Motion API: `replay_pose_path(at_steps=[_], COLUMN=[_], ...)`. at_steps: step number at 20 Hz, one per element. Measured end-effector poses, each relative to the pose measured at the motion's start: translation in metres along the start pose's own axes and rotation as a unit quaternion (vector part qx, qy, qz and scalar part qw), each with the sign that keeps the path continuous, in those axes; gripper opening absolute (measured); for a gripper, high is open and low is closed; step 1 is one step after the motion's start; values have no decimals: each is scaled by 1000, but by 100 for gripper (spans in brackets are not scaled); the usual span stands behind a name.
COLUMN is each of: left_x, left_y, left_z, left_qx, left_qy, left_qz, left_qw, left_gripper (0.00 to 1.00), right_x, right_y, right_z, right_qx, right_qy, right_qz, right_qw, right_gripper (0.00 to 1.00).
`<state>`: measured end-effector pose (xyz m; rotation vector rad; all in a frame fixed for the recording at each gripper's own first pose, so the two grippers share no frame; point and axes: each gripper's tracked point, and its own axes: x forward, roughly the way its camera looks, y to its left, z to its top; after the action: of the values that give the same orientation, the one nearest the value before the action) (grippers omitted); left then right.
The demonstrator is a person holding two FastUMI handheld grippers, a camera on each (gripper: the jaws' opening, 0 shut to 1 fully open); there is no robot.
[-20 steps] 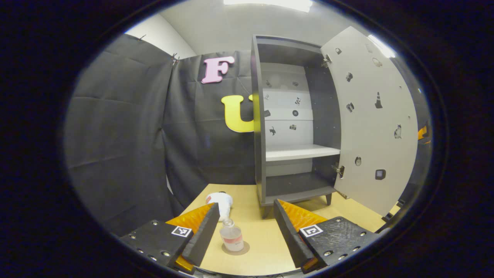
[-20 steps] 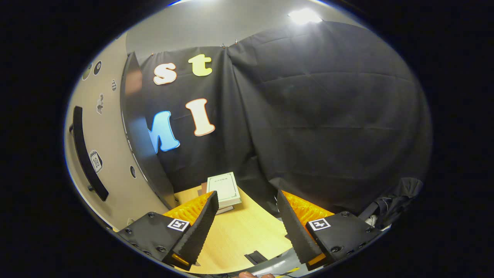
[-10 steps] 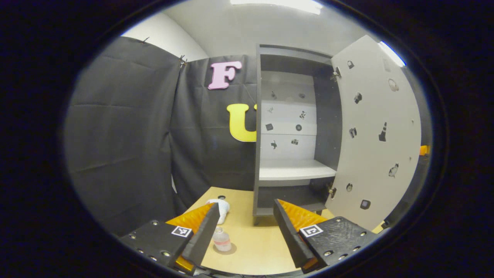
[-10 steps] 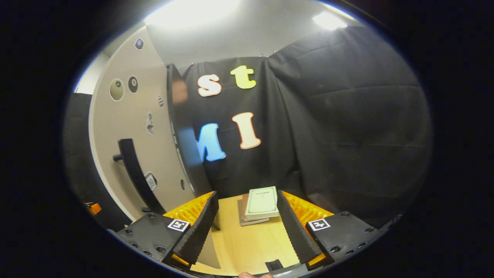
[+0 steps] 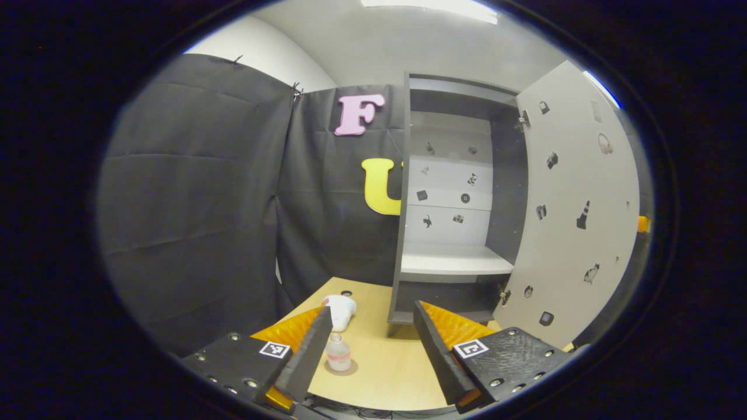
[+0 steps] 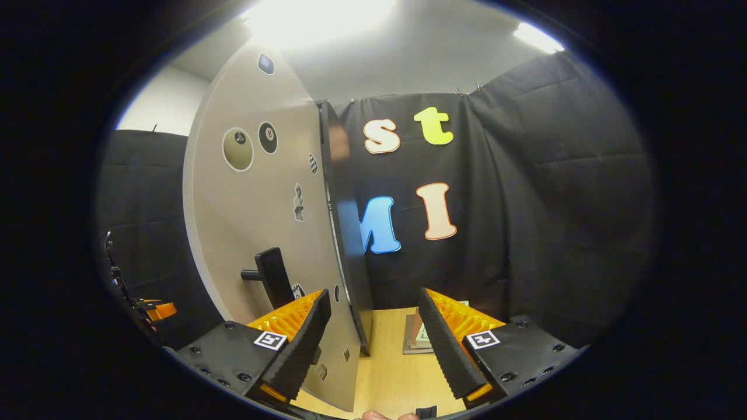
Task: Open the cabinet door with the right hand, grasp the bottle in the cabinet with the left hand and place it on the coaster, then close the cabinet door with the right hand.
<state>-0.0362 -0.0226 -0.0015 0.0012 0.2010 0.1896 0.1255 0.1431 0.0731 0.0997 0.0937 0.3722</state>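
1. Bottle: the small clear plastic bottle [image 5: 338,354] with a pale band stands upright on the round brown coaster [image 5: 344,367], just ahead of the left gripper [image 5: 369,350] and close to its left-hand finger. Judged placed; the cabinet shelves ahead look bare.

2. Remaining step, by judgement: closing the pale grey cabinet door [image 6: 257,233]. It stands wide open, edge-on just ahead of the right gripper [image 6: 373,344], hinged to the dark grey cabinet [image 5: 455,198].

3. Recommended method: bring the right gripper's fingers flat against the door's outer face near the black bar handle [image 6: 273,279], which sits ahead and to that gripper's left, and push in a steady arc about the hinges. A push near the free edge gives better leverage than one near the hinge side. Ease off toward the end so the cabinet does not shift on the light wooden tabletop [image 5: 385,361].

4. Hazard: the door's swing should clear the bottle; the left gripper should be kept back from its path.

5. Right gripper pose: held low and roughly level, fingers well apart, gripping nothing, with the door's edge lined up between them. A stack of books [image 6: 417,338] lies beyond.

6. Left gripper pose: held low, pointing toward the cabinet, fingers spread wide and empty, not touching the bottle. A crumpled white object [image 5: 341,307] lies farther ahead on the tabletop.
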Motion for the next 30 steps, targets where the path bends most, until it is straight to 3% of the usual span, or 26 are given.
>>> replay_pose_path(at_steps=[2,3,4,5,6,7,9,10,11,12,15,17,18,22,23,25,26,30], left_x=[10,16,22,28,35,41,51,56,60,65,78,83,85,85,83,73,68,39], left_y=[4,7,11,15,20,28,42,48,56,64,83,93,98,115,121,131,136,142], left_z=[0,-4,-6,-6,-7,-6,-8,-9,-11,-13,-18,-15,-15,-17,-17,-13,-10,3], left_qx=[-5,-8,-10,-10,-9,-6,-3,-3,-4,-4,2,9,11,6,7,10,10,8], left_qy=[-1,1,3,6,9,9,13,16,18,22,29,26,26,29,28,23,21,-2], left_qz=[-6,-10,-14,-18,-21,-24,-28,-32,-32,-33,-33,-34,-33,-27,-23,-9,-3,24], left_qw=[1000,1000,1000,1000,1000,1000,1000,999,999,999,999,999,999,999,999,1000,1000,1000], left_gripper=[85,85,85,85,85,86,84,84,85,87,86,86,84,84,84,84,84,84], right_x=[-2,-4,-5,-5,-4,-5,-4,-3,-3,0,16,27,33,57,66,83,90,109], right_y=[0,0,3,8,14,21,39,50,64,76,116,139,153,205,218,256,273,311], right_z=[4,3,1,0,-2,-3,-2,-6,-9,-11,-24,-28,-29,-36,-41,-52,-58,-73], right_qx=[-8,-6,-3,-2,-5,-11,-20,-19,-12,-5,5,13,13,-15,-21,-27,-30,-34], right_qy=[-1,1,2,3,8,10,9,10,11,10,22,31,33,41,44,54,61,83], right_qz=[-16,-24,-29,-30,-29,-31,-29,-26,-20,-14,16,35,47,89,103,154,174,217], right_qw=[1000,1000,1000,1000,1000,999,999,999,1000,1000,1000,999,998,995,994,986,982,972], right_gripper=[92,96,92,96,92,96,92,96,92,96,92,96,92,96,92,96,93,97])
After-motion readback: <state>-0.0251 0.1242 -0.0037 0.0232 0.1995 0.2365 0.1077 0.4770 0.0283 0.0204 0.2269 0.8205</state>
